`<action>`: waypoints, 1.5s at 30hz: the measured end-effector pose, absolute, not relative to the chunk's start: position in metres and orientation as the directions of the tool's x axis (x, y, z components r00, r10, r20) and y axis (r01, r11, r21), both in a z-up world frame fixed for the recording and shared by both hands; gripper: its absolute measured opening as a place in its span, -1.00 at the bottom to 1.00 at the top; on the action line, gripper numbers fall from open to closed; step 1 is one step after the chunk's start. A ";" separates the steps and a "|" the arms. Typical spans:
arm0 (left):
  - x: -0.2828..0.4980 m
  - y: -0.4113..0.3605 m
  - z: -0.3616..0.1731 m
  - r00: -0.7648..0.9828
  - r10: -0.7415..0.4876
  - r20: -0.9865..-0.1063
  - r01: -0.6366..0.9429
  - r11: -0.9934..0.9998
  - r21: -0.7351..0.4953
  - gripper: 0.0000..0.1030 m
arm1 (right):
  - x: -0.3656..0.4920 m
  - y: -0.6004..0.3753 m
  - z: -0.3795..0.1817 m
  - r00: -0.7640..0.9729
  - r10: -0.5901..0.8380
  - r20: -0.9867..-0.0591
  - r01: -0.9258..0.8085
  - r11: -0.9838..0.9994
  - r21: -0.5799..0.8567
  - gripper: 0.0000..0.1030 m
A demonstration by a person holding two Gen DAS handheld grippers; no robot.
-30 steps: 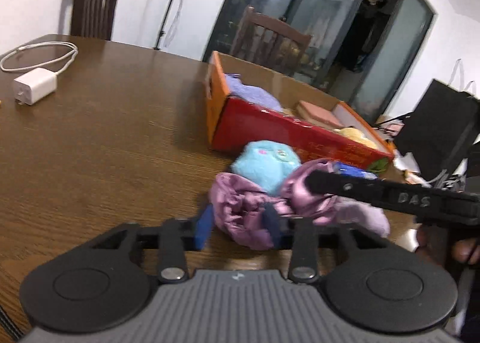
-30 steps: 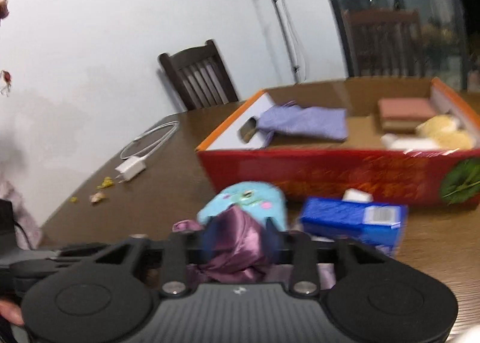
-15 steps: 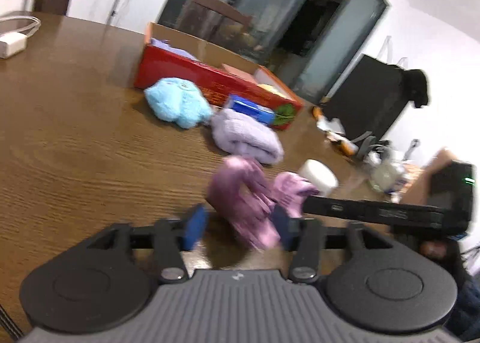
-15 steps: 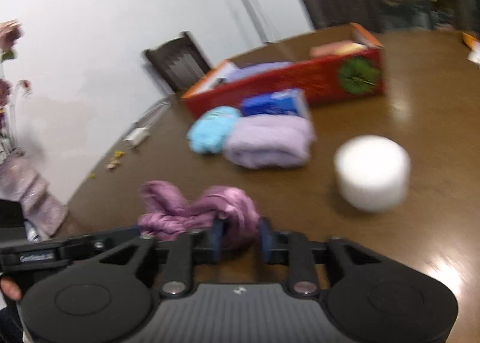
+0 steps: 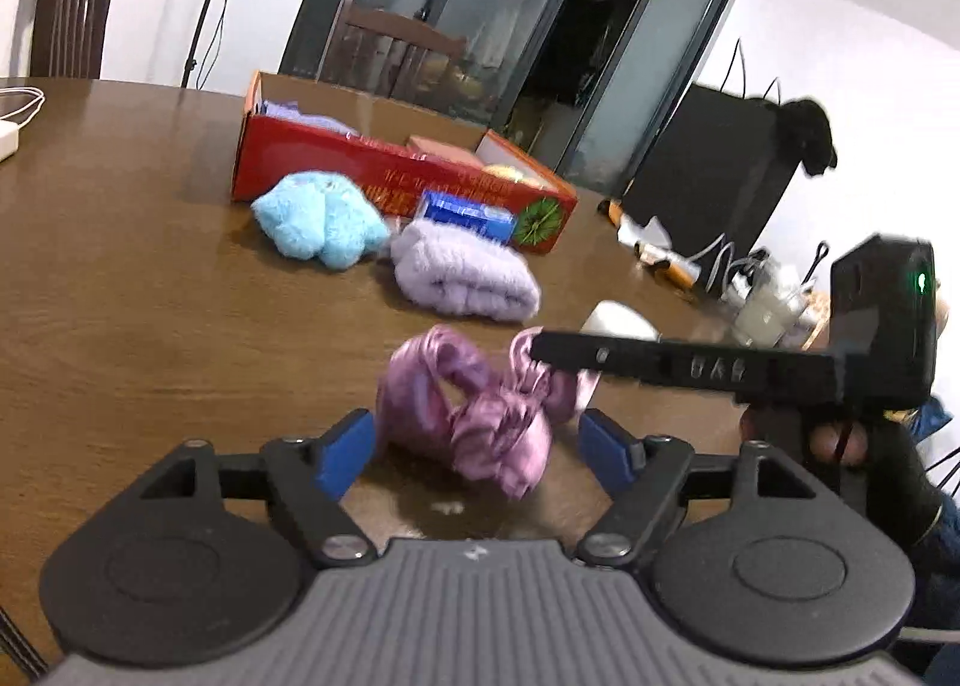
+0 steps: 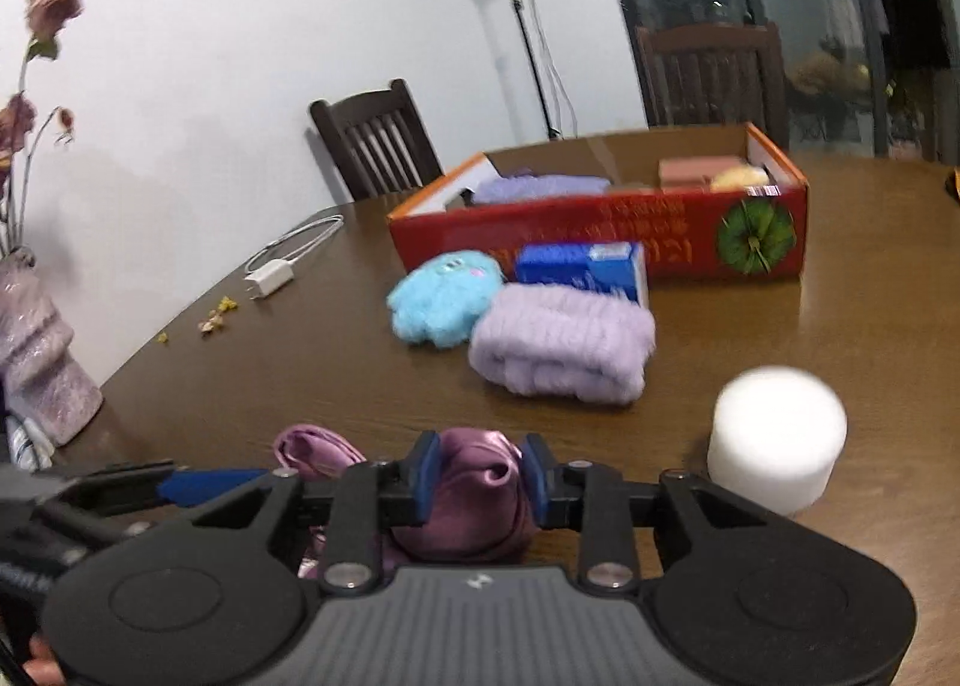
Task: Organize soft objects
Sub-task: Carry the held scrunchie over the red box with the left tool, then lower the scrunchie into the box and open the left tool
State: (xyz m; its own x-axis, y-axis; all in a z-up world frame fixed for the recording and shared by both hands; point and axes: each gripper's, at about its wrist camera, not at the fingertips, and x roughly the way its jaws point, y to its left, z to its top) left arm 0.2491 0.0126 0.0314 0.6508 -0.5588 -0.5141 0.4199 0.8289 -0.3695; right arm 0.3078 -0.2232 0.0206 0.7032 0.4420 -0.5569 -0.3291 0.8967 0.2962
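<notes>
On the desk (image 5: 150,326), well short of the red box (image 6: 600,230), lies the pink satin cloth (image 5: 474,410). The right hand-held gripper (image 6: 480,482) is closing on one end; the left hand-held gripper (image 5: 480,446) is opening, cloth loose between (pads clear). Likely straightening before boxing. A second ago both pinched it beside the box.
</notes>
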 end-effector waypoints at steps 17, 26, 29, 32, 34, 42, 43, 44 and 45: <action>0.295 0.012 0.056 0.640 -0.613 -0.463 0.475 0.789 -0.388 -0.84 | 0.321 -0.241 0.032 0.667 0.531 -0.523 -0.334 0.840 0.428 -0.76; 0.464 -0.023 0.145 0.691 -0.579 -0.433 0.507 0.815 -0.279 -0.84 | 0.451 -0.252 0.114 0.758 0.499 -0.420 -0.384 0.862 0.331 -0.77; 0.540 -0.042 0.144 0.690 -0.529 -0.494 0.436 0.849 -0.300 -0.84 | 0.539 -0.249 0.119 0.763 0.438 -0.475 -0.322 0.895 0.309 -0.78; 0.598 -0.057 0.130 0.684 -0.475 -0.554 0.367 0.880 -0.302 -0.84 | 0.613 -0.246 0.106 0.739 0.396 -0.545 -0.254 0.913 0.320 -0.78; 0.631 -0.059 0.117 0.659 -0.458 -0.596 0.335 0.889 -0.312 -0.84 | 0.652 -0.246 0.091 0.717 0.384 -0.582 -0.208 0.914 0.347 -0.78; 0.684 -0.066 0.063 0.584 -0.420 -0.694 0.298 0.907 -0.299 -0.82 | 0.719 -0.241 0.029 0.638 0.285 -0.715 -0.080 0.948 0.307 -0.71; 0.685 -0.060 0.063 0.582 -0.442 -0.682 0.292 0.897 -0.332 -0.82 | 0.719 -0.242 0.027 0.633 0.302 -0.713 -0.075 0.940 0.332 -0.69; 0.687 -0.056 0.061 0.578 -0.455 -0.677 0.291 0.890 -0.350 -0.82 | 0.718 -0.243 0.026 0.635 0.301 -0.712 -0.071 0.940 0.334 -0.67; 0.689 -0.054 0.058 0.568 -0.463 -0.680 0.282 0.886 -0.368 -0.81 | 0.716 -0.242 0.026 0.636 0.297 -0.712 -0.071 0.942 0.329 -0.64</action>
State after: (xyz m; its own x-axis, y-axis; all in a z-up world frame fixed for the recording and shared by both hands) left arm 0.6888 -0.0536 0.0584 0.5680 -0.4632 -0.6803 0.2820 0.8861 -0.3678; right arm 0.7161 -0.2425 0.0256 0.6364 0.2972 -0.7118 -0.0712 0.9415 0.3294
